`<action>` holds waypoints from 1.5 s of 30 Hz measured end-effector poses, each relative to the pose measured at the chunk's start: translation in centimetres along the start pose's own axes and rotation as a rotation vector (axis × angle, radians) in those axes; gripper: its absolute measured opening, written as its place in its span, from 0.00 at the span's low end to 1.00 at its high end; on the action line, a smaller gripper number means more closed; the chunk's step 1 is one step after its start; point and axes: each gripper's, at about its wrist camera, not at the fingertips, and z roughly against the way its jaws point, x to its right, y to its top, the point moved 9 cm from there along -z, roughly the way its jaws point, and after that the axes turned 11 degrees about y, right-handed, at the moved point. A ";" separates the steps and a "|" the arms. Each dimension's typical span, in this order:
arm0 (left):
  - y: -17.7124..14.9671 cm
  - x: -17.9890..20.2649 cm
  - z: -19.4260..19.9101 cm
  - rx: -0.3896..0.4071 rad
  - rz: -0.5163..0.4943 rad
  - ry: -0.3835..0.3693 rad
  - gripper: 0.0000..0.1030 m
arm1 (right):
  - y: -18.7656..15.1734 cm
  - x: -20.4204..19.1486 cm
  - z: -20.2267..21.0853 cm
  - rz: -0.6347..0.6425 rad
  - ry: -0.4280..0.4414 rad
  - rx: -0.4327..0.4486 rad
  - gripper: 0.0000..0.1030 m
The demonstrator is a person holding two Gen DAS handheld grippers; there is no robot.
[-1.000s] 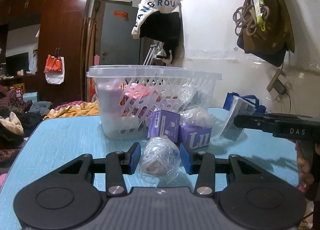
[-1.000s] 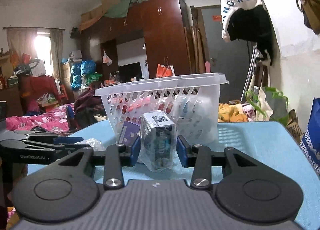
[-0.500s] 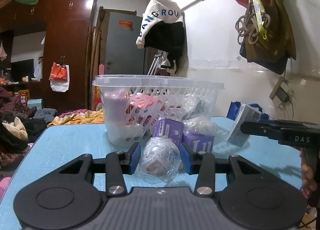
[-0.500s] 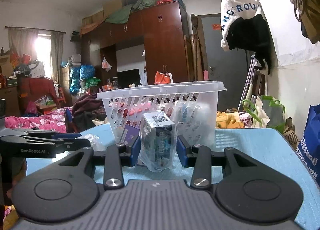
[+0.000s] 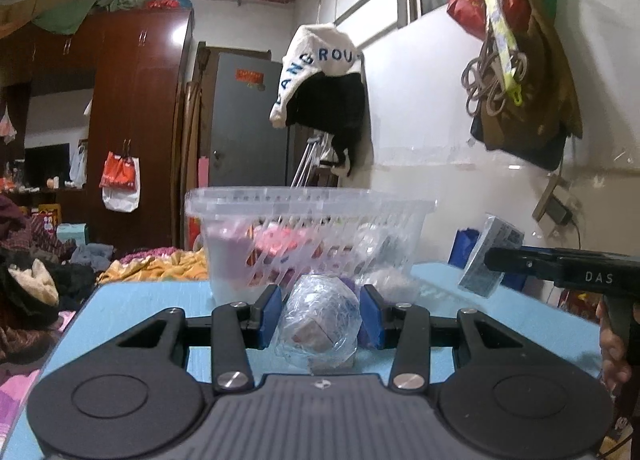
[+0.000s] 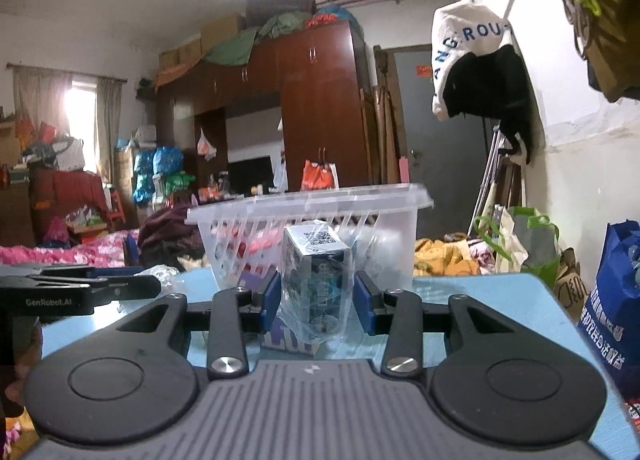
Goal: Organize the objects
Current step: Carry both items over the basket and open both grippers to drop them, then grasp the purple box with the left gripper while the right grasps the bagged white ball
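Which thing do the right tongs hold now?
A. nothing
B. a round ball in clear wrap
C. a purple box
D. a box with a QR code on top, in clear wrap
D: the right tongs are shut on the wrapped box, whose top shows a QR code.

Round object wrapped in crinkled clear plastic (image 5: pixel 318 330), pinkish and pale inside, held between blue pads above the light-blue table (image 5: pixel 140 300). Upright rectangular box in clear film (image 6: pixel 316 284), dark teal print on its sides, a QR code on its white top, likewise clamped between blue pads. Behind both stands a translucent white slotted basket (image 5: pixel 308 199) on the table, holding pink and white items. A purple box (image 6: pixel 286 336) lies on the table just below the film-wrapped box.
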 end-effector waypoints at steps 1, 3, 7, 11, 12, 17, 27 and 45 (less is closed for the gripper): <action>0.6 0.1 0.0 0.006 0.002 -0.006 0.46 | 0.4 0.0 0.1 0.002 0.000 0.009 0.42; 1.9 0.1 0.0 0.021 0.007 -0.013 0.46 | 1.6 -0.2 0.3 0.015 0.002 0.026 0.42; 5.6 -0.1 -1.1 0.033 0.043 -0.026 0.46 | 4.5 -0.2 -0.7 -0.005 0.069 0.041 0.42; 10.0 0.2 -4.5 0.027 0.036 -0.017 0.46 | 7.7 0.8 -3.6 -0.013 0.080 0.023 0.42; 11.0 0.3 -5.8 0.012 0.039 -0.016 0.46 | 8.8 1.0 -4.9 -0.011 0.083 0.017 0.42; 13.4 0.5 -11.6 -0.058 0.040 0.021 0.46 | 10.9 2.9 -9.7 0.021 0.030 -0.027 0.42; 10.6 0.8 -17.0 -0.165 0.001 0.016 0.67 | 8.7 4.3 -13.3 0.082 -0.064 -0.156 0.79; -0.4 -2.1 -9.1 -0.233 0.070 0.024 0.83 | -1.5 0.7 -9.6 -0.082 0.047 -0.273 0.74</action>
